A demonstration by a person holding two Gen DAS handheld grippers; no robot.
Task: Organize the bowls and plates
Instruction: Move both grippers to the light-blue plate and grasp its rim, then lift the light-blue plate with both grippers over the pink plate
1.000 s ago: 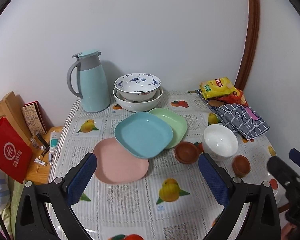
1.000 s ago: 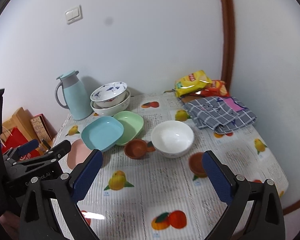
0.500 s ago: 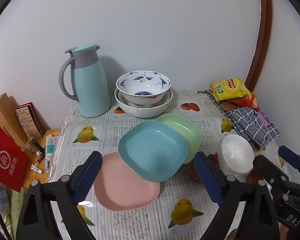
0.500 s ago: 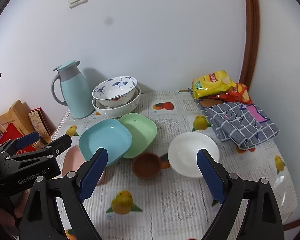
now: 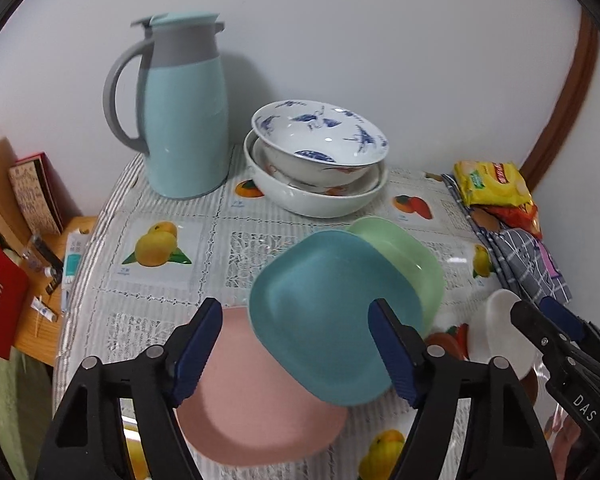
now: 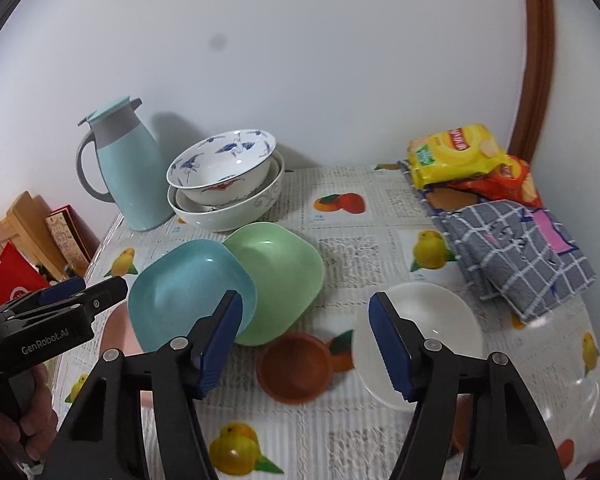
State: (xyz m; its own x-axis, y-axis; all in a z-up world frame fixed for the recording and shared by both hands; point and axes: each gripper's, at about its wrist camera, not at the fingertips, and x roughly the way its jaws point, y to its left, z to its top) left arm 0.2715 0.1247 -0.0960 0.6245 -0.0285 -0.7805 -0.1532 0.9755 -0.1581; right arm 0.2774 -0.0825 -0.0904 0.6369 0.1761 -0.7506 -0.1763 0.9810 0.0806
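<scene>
Left gripper: I have its jaws closing, nothing pressed yet; the blue plate sits lower centre between them.
Plates: blue overlaps pink plate and green plate, probably why I go for the top one.
Right gripper: closing, empty, over the brown bowl, white bowl beside.

Left gripper jaws closing above blue plate.

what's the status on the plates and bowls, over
Left gripper and right gripper both empty, jaws closing. Square blue plate overlaps pink plate and green plate. Small brown bowl beside white bowl.
</scene>
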